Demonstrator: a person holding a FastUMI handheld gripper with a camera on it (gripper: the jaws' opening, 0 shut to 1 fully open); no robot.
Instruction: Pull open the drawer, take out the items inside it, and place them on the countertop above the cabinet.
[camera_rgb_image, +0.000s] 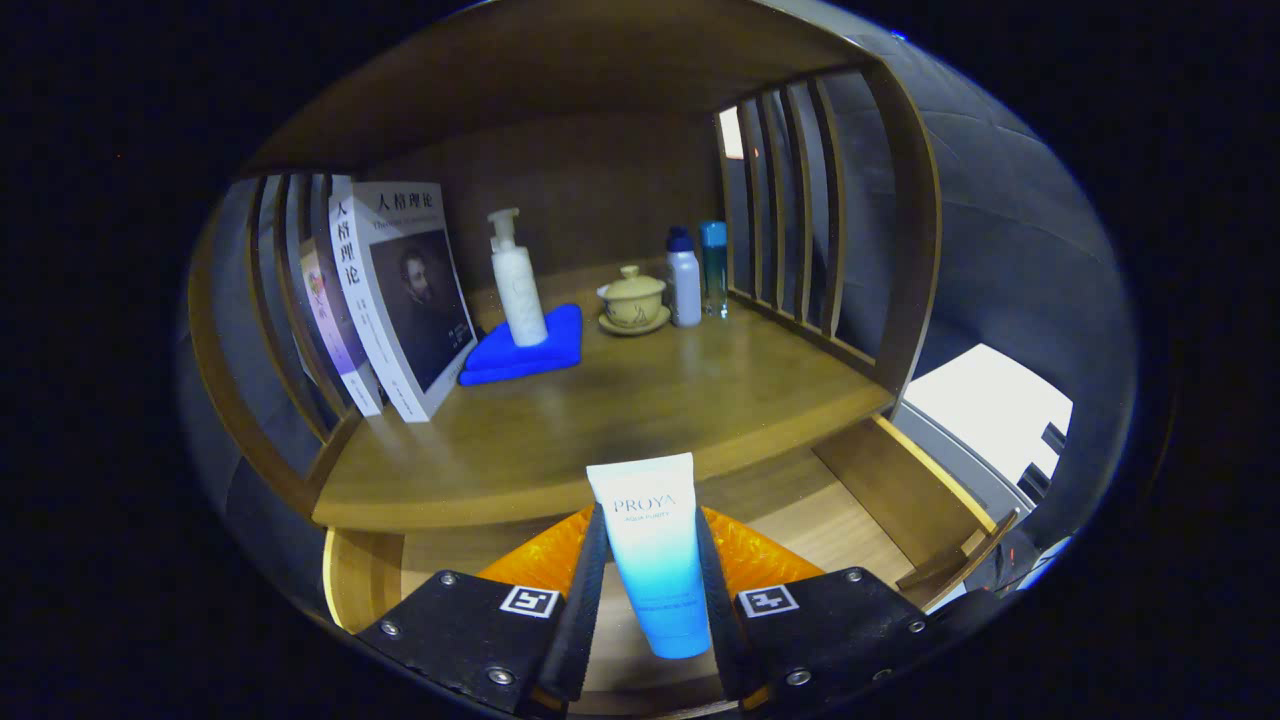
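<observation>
Above the open wooden drawer (860, 520), the tool (652, 590) clamps a tube (655, 550) — white fading to blue.

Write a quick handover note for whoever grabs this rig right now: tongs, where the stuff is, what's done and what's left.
Tongs: shut on the tube, both fingers pressing its sides, flat end up.
Drawer: pulled open below the countertop; the tube is held above it, not yet over the countertop.
On the countertop: books, pump bottle on a blue cloth, lidded cup, two small bottles.
Done: drawer open, tube picked up.
Left: set the tube on bare countertop ahead; then check the drawer, its inside is mostly hidden by the tongs.
</observation>
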